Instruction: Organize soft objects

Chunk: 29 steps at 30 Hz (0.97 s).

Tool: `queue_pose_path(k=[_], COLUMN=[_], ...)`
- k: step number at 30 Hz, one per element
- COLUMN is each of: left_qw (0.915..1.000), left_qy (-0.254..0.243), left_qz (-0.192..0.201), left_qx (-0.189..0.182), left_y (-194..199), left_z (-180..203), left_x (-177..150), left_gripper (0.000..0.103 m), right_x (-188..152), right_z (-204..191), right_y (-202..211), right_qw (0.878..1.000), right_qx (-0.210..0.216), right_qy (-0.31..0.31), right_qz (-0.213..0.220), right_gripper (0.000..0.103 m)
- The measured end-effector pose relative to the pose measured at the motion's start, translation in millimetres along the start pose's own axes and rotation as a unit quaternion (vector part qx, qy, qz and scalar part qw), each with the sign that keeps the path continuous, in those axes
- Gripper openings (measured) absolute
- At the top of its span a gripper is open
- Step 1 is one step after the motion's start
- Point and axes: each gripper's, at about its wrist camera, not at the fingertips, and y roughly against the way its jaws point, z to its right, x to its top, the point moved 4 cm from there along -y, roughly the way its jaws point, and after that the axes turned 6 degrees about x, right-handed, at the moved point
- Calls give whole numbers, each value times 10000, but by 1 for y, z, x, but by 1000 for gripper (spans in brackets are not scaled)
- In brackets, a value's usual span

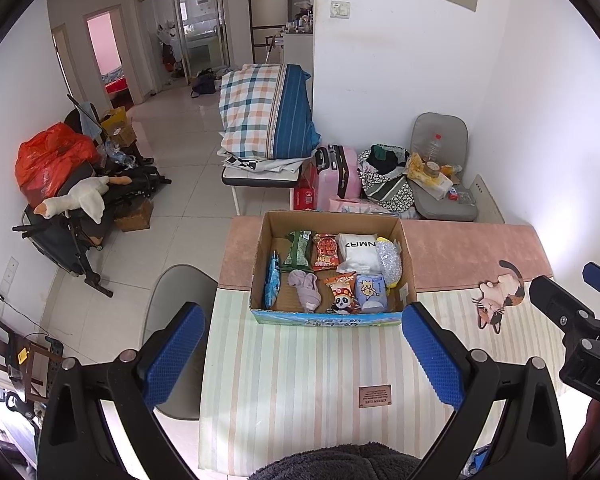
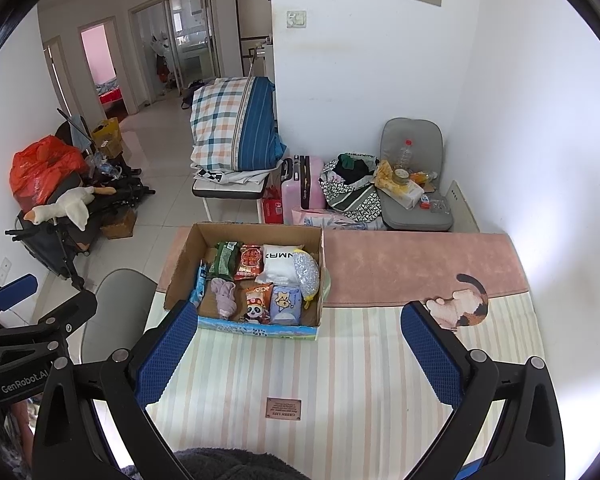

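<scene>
Both pairs of fingers are spread wide and hold nothing: the left gripper (image 1: 302,354) and the right gripper (image 2: 300,350) hang above the striped cloth of the desk (image 2: 340,380), with bare cloth between each one's blue pads. Just ahead of the left fingers, and ahead and to the left of the right fingers, stands an open cardboard box (image 1: 405,248) holding the soft things side by side. Nearest the fingers lie a crumpled lilac cloth (image 1: 305,289), a panda snack bag (image 1: 342,294) and a pale blue tissue pack (image 1: 372,292). Behind them lie a green packet (image 1: 298,250), a red snack bag (image 1: 326,250), a white folded bag (image 1: 356,252) and a silvery padded pouch (image 1: 392,262), and a blue packet (image 1: 272,284) stands against the box's left wall. Beyond the right fingers a cat-shaped mat (image 2: 460,304) lies on the desk. This scene fits either items waiting to be taken out and sorted or items already packed away, so no particular move is settled. Any grasp here would go best from straight above, pinching a bag by its middle bulk rather than a slack edge and keeping the other gripper clear of the box walls.
</scene>
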Motion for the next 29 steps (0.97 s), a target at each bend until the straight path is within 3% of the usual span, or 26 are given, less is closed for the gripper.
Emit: queue_pose_path(k=[29], left_qw=[10000], left_qy=[-31], left_qz=[73], left_qx=[16], left_y=[4], left_z=[6], left_x=[-4], left_gripper=[101], right_x=[-3], right_z=[4], right_y=[0], right_qw=[10000], right_qx=[-3], right_qy=[6], right_qz=[-19], right_gripper=[103])
